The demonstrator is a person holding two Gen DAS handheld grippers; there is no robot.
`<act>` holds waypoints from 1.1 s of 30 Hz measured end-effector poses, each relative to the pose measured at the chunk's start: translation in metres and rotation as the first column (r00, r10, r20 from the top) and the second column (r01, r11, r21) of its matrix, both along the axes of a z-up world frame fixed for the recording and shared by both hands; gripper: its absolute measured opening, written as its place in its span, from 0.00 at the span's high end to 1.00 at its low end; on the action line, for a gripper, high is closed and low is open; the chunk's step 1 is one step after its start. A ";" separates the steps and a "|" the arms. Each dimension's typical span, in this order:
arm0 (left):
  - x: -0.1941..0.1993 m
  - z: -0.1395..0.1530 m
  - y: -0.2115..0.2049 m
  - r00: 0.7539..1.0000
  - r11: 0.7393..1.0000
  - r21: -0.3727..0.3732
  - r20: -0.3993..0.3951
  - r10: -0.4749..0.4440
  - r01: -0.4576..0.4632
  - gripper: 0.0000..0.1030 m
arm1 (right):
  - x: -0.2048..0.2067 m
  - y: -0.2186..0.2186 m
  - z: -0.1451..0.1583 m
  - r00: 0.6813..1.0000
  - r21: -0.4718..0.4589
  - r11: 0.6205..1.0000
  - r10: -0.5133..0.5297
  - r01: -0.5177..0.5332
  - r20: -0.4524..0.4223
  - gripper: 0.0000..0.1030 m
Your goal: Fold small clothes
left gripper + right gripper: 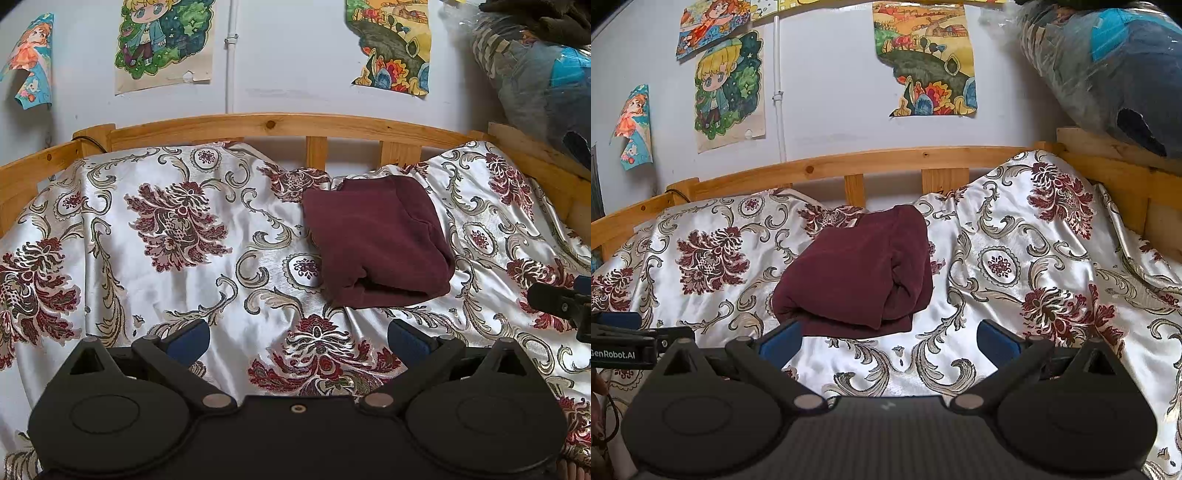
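Satin bedspread (pixel 207 280) (pine rail (pixel 280 125))

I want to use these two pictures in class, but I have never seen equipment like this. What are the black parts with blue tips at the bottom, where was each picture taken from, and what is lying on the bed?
Each picture comes from a small wide-angle camera mounted on a hand-held gripper; a person holds one in each hand. The black parts at the bottom are the gripper's own body, and the blue tips are its two fingers. One view shows the left gripper, the other the right gripper. Both stand open and hold nothing. Each gripper also shows at the edge of the other's view. On the patterned satin bedspread lies a dark red garment, already folded into a compact bundle. Behind it are a wooden bed rail and drawings on the wall.
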State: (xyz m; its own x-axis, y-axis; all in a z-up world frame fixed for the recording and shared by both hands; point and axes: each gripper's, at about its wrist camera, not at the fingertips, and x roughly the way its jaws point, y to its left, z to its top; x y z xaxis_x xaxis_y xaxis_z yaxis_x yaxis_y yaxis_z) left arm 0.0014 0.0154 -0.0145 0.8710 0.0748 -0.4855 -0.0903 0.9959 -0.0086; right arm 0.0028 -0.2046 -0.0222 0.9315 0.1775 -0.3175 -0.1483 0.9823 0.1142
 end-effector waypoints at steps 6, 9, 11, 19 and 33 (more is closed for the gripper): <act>0.000 0.000 -0.001 1.000 1.000 0.001 0.001 -0.003 0.003 0.01 | 0.000 0.000 0.000 1.000 0.001 1.000 -0.001 0.001 -0.002 0.00; -0.001 0.000 -0.001 1.000 1.000 0.000 0.002 -0.002 0.002 0.01 | 0.000 0.000 0.000 1.000 0.001 1.000 -0.002 0.002 -0.002 0.00; 0.000 0.000 0.000 1.000 1.000 0.000 0.001 -0.002 0.002 0.01 | 0.000 0.000 0.000 1.000 0.002 1.000 -0.001 0.001 -0.002 0.00; -0.001 0.000 -0.001 1.000 1.000 0.001 0.000 -0.002 0.002 0.01 | 0.000 0.001 0.000 1.000 0.003 1.000 -0.002 0.002 -0.003 0.00; 0.000 -0.002 -0.003 1.000 1.000 0.004 -0.008 -0.007 0.007 0.01 | 0.000 0.001 -0.001 1.000 0.006 1.000 -0.003 0.003 -0.005 0.00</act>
State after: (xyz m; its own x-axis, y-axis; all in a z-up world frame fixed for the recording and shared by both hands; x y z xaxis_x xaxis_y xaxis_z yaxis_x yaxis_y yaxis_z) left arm 0.0011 0.0126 -0.0161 0.8679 0.0706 -0.4918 -0.0831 0.9965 -0.0036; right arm 0.0027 -0.2036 -0.0231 0.9304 0.1761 -0.3215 -0.1443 0.9822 0.1204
